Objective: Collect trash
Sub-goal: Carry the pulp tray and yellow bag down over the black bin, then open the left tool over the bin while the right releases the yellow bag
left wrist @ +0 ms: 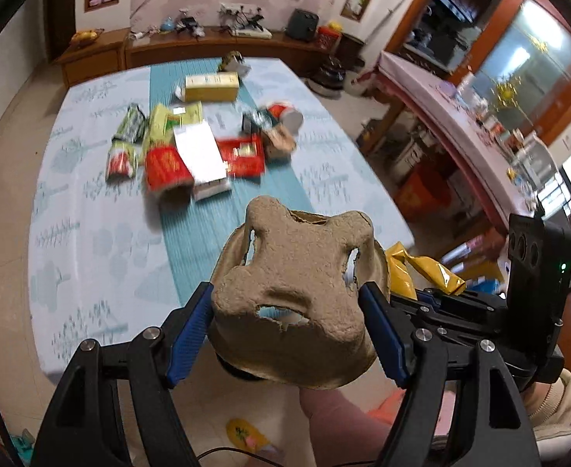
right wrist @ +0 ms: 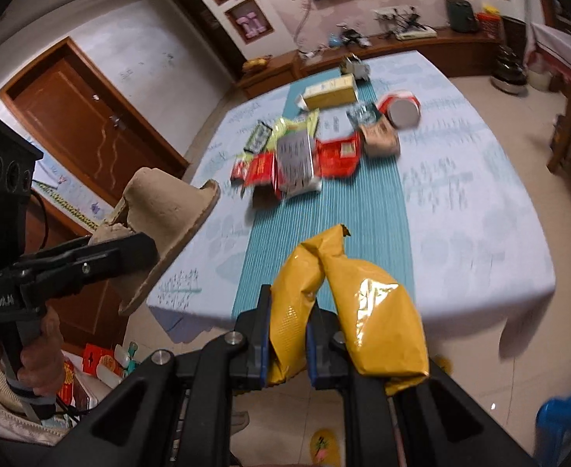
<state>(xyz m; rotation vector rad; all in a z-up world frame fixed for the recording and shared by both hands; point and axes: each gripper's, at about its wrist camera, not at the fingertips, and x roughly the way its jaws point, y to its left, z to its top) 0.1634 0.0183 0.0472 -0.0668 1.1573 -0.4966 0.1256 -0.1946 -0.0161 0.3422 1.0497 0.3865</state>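
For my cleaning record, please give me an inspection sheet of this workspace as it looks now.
Surface: table, pale cloth, teal runner.
Job's things: pulp tray and yellow bag, both held off the table.
Clutter: heap of packets mid-table.
Grippers: left tool shut on pulp tray; right tool shut on yellow bag.
Cables: thin black cable on floor.
Surroundings: wooden sideboard, brown door.
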